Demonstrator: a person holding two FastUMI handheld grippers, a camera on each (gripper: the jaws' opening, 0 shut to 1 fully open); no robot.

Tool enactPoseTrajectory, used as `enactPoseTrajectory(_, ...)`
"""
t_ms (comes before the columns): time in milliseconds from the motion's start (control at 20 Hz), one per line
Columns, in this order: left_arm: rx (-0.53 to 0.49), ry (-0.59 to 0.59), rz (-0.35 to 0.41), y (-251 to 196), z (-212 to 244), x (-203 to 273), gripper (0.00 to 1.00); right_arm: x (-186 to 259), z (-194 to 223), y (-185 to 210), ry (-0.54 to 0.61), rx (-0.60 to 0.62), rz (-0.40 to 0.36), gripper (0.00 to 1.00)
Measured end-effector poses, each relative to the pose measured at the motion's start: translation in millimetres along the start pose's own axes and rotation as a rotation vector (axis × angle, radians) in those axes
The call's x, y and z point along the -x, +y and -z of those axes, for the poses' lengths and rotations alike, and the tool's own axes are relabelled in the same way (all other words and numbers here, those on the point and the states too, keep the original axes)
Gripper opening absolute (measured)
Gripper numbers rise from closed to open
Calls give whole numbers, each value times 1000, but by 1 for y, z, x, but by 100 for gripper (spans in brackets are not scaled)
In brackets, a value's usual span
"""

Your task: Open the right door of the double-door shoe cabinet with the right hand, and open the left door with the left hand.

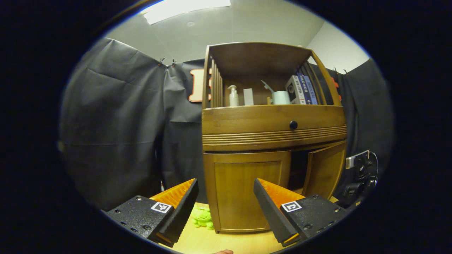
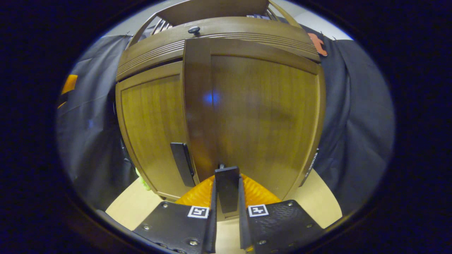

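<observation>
Toys first: a small green frog toy sits on the pale wooden counter, just beside the left bottom corner of the brown wooden shoe cabinet. Your left tool hangs in front of that cabinet with its two fingers spread wide apart, and it grips nothing.

Next comes the flat brown left door. It looks closed, and in the right gripper view its dark flat handle stands free near the middle edge. Your left tool is not touching it yet.

Move right and you reach the brown right door. In the left gripper view it stands swung part way out, with a dark gap beside it. Your right tool has both fingers squeezed on the dark flat handle of the right door.

Now the risks, as I judge them. If you pull the right door straight back and not along its curve, the thin handle may slip out of the fingers. When you reach for the left handle, a wide-open tool coming in crooked could bump the door. A low left tool could knock the frog toy. Up on the open shelf a white pump bottle and some books stand, and a hard tug might shake them.
</observation>
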State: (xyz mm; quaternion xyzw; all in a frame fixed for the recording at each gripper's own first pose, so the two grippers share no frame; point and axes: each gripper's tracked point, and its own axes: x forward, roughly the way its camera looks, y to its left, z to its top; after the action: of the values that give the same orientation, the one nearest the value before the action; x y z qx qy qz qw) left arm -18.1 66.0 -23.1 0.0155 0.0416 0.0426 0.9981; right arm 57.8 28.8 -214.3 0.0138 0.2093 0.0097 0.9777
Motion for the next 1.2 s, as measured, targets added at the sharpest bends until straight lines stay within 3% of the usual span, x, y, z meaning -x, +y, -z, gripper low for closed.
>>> enactPoseTrajectory(450,19,7,129,-47,6,3,97,40,15,-25,9,-19,51,25)
enactPoseTrajectory(1200,62,22,226,-92,12,13,97,94,31,-80,29,-68,165,25)
